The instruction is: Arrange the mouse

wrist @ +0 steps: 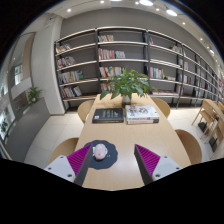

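mouse (pixel 100 152) on round mat (pixel 108 155), books (pixel 126 114), plant (pixel 128 83)

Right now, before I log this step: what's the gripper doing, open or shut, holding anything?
Gripper: open, holding nothing; the mouse rests on its round mouse pad on the table, between the fingers and nearer one of them.

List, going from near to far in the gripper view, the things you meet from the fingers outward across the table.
Gripper, open → mouse on a dark mat, just ahead between the fingers → books → plant → bookshelves.
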Tool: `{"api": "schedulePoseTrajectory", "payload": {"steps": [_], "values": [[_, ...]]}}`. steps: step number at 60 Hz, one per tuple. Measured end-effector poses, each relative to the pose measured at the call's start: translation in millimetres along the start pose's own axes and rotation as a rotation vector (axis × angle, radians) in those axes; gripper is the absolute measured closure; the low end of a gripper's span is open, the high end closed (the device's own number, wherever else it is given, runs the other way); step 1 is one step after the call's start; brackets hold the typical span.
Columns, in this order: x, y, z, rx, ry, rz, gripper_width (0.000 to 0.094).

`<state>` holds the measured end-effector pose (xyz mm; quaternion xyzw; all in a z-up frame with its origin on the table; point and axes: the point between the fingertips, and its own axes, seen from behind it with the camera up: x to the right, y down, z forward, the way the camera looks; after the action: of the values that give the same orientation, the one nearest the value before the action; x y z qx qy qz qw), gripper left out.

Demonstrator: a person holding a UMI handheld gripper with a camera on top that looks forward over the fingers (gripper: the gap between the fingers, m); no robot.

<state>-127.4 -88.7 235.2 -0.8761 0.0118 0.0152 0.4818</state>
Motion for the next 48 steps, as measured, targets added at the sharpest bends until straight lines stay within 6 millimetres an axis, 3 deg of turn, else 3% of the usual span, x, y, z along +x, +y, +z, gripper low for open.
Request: {"api": "schedulePoseTrajectory", "payload": {"steps": [5,13,25,34,48], "values": [[18.9,7.1,-27.3,-0.004,0.0,-0.005,0.0105],[42.2,34.4,-61.2,-0.022,0.0,0.0,0.0117],[64.2,67.8,-98.0,-0.029,-0.006,-0.004,0.0115],[76.1,70.8,-117.3,-0.012,-0.002,0.004,0.0115],[89.1,67.6,-132.0,0.008,0.012,0.003,0.0117]]}}
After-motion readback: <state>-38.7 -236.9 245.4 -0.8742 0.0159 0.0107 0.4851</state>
